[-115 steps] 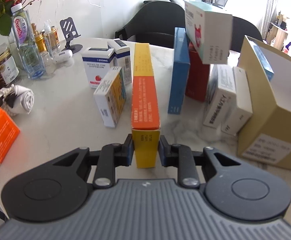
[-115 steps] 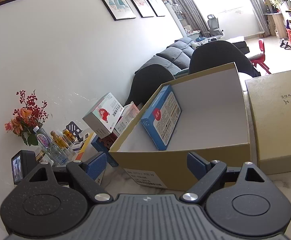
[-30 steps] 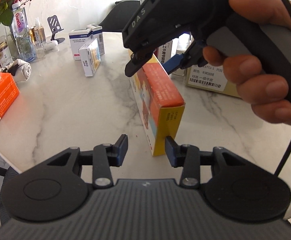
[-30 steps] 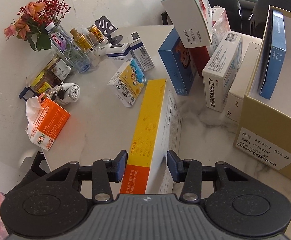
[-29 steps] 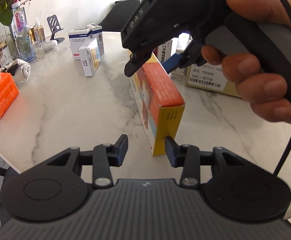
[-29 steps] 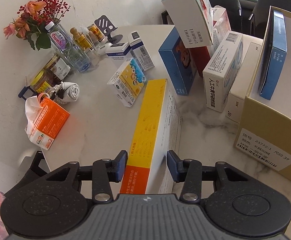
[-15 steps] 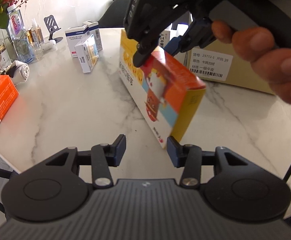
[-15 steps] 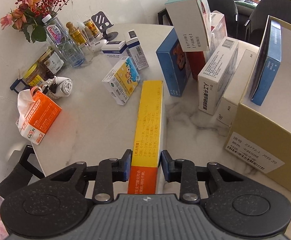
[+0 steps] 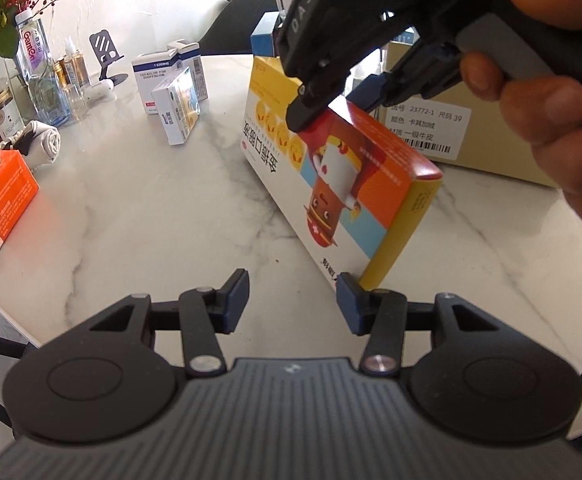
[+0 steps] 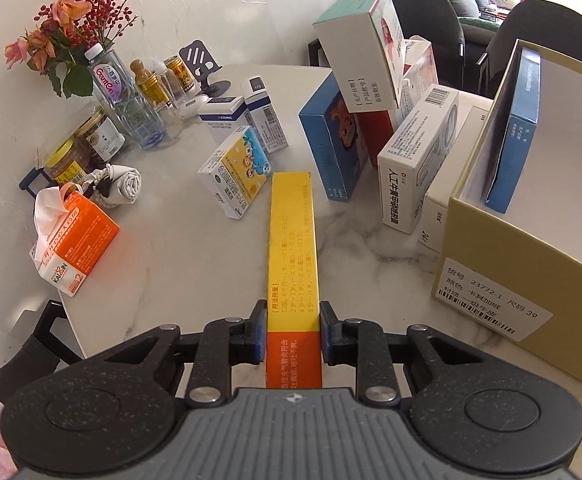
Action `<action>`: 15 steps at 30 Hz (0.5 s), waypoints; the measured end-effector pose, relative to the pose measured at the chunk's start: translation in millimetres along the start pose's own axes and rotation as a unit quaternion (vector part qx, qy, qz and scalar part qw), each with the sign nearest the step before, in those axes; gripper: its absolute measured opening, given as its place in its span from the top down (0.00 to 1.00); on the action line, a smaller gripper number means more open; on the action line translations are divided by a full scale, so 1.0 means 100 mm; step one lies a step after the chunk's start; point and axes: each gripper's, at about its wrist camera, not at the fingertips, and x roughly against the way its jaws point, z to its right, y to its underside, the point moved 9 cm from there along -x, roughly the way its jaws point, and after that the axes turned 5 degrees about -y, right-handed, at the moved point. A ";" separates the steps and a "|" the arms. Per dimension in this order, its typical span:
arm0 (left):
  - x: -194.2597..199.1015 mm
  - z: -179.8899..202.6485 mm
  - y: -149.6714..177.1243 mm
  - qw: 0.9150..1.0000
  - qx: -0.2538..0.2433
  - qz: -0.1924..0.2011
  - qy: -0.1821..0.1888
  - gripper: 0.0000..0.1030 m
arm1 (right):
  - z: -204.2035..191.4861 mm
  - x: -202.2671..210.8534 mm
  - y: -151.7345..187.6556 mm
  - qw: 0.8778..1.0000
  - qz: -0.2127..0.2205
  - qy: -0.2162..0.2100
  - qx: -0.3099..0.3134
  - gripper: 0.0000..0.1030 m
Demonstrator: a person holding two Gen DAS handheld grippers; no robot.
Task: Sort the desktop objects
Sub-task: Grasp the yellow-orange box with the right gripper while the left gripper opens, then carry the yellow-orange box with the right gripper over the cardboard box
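Observation:
A long yellow and orange medicine box (image 10: 292,248) is clamped on its narrow sides by my right gripper (image 10: 293,330), which is shut on it. In the left wrist view the same box (image 9: 343,172) hangs tilted above the marble table (image 9: 139,216), held from above by the right gripper (image 9: 331,100) in a person's hand (image 9: 551,128). My left gripper (image 9: 293,298) is open just below the box's near end, with nothing between its fingers. The tan cardboard box (image 10: 531,248) stands at the right with a blue box (image 10: 515,128) leaning inside it.
Several medicine boxes (image 10: 371,120) are piled beside the cardboard box, and smaller ones (image 10: 237,168) stand at mid table. An orange tissue pack (image 10: 77,240), a rolled cloth (image 10: 125,184), jars, bottles and a flower vase (image 10: 109,84) line the left edge.
My left gripper let go of the yellow and orange box and opened. My right gripper closed on the box and lifted it, tilting it off the table.

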 end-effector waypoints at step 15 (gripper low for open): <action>0.02 -0.03 -0.03 1.000 0.004 0.006 0.001 0.50 | 0.01 0.30 -0.03 0.999 0.033 -0.003 0.004 0.74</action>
